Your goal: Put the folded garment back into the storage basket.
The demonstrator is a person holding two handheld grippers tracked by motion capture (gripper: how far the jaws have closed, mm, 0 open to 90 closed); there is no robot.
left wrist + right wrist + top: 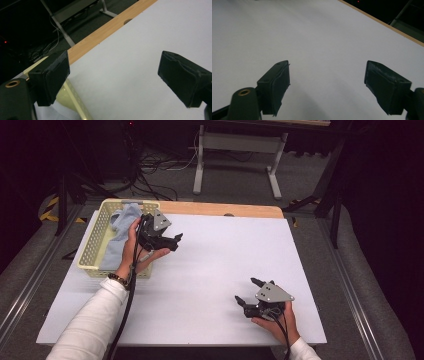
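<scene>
High view: my left tongs hang released and empty just beside the yellow basket at the bench's far left corner, where the grey-blue cloth lies half draped over the rim. My right tongs rest released near the front edge. A careless grab could snag the mesh wall and drag the whole basket off the left edge.

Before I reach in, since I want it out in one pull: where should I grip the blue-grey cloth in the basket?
Grip the cloth at the bunched fold rising at the far end of the yellow basket, coming from above: the mesh walls block the sides.
</scene>
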